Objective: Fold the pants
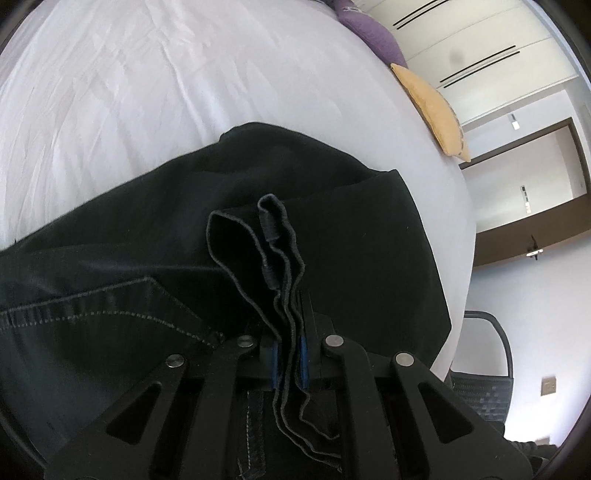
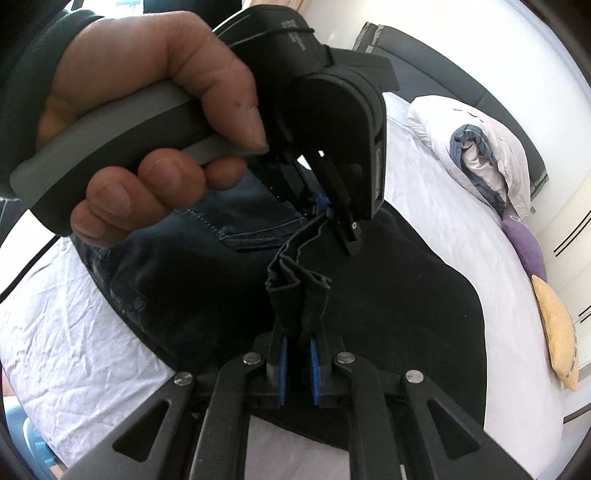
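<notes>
Dark jeans [image 1: 110,236] lie spread over a white bed, and in the right wrist view the same jeans [image 2: 399,295] cover the middle of the sheet. My left gripper [image 1: 288,354] is shut on several bunched layers of the waistband edge [image 1: 273,240], which stand up between its blue pads. My right gripper [image 2: 297,354] is shut on another bunch of that dark edge [image 2: 299,291]. The left gripper [image 2: 332,206] shows above it in that view, held by a person's hand [image 2: 147,122], pinching the same strip of cloth a short way along.
The white bed sheet [image 1: 147,81] stretches far beyond the jeans. A purple cushion [image 1: 373,33] and a yellow cushion [image 1: 436,110] lie at its far edge. White pillows [image 2: 480,140] rest by the dark headboard [image 2: 443,62]. A black chair [image 1: 480,369] stands beside the bed.
</notes>
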### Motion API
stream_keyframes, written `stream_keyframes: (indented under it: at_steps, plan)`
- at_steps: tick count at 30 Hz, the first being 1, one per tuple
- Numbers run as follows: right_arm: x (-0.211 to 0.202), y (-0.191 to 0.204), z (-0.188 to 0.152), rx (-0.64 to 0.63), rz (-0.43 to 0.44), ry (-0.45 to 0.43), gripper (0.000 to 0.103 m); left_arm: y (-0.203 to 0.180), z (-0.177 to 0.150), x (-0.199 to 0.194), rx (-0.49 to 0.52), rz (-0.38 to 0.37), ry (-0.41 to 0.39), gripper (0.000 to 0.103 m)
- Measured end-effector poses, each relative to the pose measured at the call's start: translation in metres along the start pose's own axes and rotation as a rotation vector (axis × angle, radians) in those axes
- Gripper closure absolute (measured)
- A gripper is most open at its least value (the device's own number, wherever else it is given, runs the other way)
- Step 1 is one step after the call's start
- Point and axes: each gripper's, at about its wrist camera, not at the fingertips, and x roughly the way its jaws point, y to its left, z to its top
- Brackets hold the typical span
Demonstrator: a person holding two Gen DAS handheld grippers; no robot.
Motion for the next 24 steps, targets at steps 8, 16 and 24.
stream_keyframes:
  at_steps: [8, 16, 24]
  plan:
    - [0.018, -0.019, 0.003, -0.007, 0.023, 0.035, 0.092, 0.011, -0.004, 0.004, -0.002, 0.001, 0.010, 0.094]
    - [0.015, -0.050, 0.004, 0.141, 0.181, 0.041, 0.048, 0.002, -0.003, -0.048, 0.033, 0.255, -0.088, 0.090]
    - [-0.011, -0.189, -0.018, 0.569, 0.547, -0.076, 0.042, -0.054, -0.016, -0.042, 0.084, 0.054, -0.160, 0.090]
